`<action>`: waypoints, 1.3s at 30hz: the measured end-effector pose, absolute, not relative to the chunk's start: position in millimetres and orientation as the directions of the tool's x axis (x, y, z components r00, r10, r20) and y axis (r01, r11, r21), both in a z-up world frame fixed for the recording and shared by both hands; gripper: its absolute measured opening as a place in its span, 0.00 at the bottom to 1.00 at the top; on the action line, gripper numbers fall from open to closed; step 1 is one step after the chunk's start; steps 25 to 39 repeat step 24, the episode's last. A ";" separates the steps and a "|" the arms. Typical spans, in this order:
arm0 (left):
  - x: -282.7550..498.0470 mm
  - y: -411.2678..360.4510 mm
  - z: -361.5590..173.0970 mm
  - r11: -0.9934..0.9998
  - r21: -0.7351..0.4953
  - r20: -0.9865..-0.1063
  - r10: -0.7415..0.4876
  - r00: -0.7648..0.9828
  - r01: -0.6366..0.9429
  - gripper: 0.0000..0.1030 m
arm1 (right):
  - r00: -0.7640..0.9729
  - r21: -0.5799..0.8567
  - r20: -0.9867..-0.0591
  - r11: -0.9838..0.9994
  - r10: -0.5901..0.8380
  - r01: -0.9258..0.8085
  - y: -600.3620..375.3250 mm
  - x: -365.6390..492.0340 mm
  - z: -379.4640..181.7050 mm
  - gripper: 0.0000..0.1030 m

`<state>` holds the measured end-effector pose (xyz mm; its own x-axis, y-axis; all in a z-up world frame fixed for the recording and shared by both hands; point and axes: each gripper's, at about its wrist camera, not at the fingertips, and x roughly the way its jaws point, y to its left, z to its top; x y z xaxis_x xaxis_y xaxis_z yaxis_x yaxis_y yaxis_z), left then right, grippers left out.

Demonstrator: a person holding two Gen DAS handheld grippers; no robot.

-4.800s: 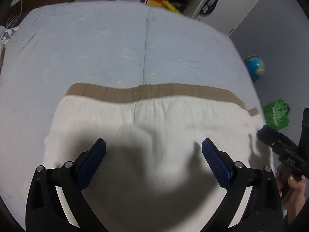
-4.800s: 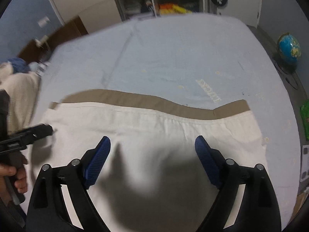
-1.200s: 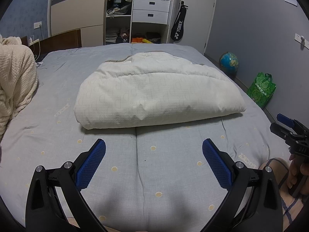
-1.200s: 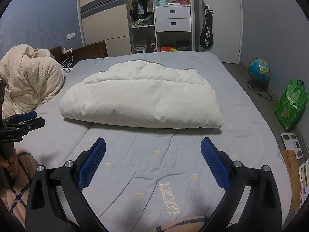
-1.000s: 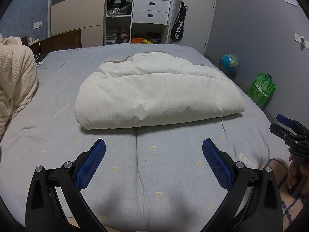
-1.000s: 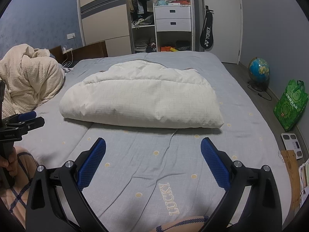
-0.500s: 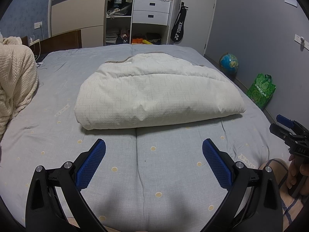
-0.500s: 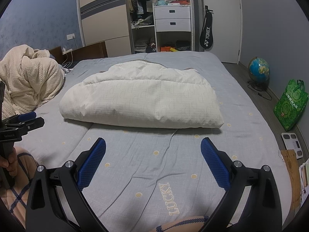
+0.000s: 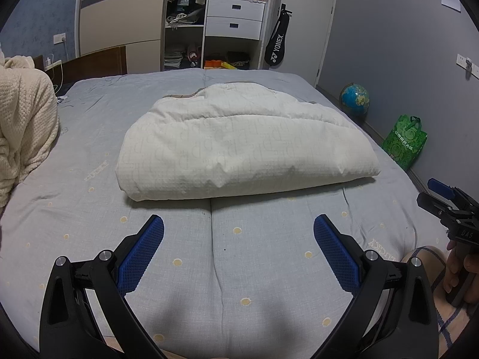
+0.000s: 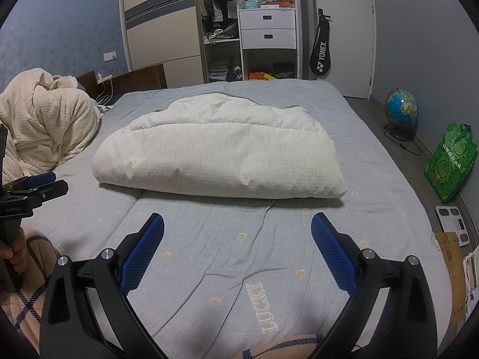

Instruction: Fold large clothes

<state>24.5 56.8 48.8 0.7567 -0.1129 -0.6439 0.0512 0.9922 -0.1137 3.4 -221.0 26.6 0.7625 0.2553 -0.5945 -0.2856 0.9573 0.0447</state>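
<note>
Folded white quilt (image 9: 239, 146) sitting mid-bed (image 9: 89, 209), well beyond both grippers. Left gripper (image 9: 238, 240) and right gripper (image 10: 238, 239) wide open, holding nothing. Could puff back open (looks springy) if grabbed by the top layer only.

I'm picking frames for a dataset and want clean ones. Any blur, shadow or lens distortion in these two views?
Left wrist view: sharp; fisheye bends the walls and darkens the corners; the open left claw casts a soft shadow on the bed sheet below it. Right wrist view: equally sharp, same bending; the folded white quilt is evenly lit, without glare.
</note>
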 end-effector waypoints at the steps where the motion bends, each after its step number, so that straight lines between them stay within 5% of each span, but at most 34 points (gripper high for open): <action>1: 24.4 57.0 48.7 0.992 -0.113 -0.643 -0.113 0.757 0.052 0.94 | 0.762 0.045 -0.595 0.957 0.255 -0.285 -220.8 3.5 26.6 0.92; 39: 22.6 50.0 50.7 0.991 -0.126 -0.642 -0.115 0.758 0.043 0.94 | 0.763 0.045 -0.593 0.957 0.256 -0.287 -220.8 3.1 26.7 0.92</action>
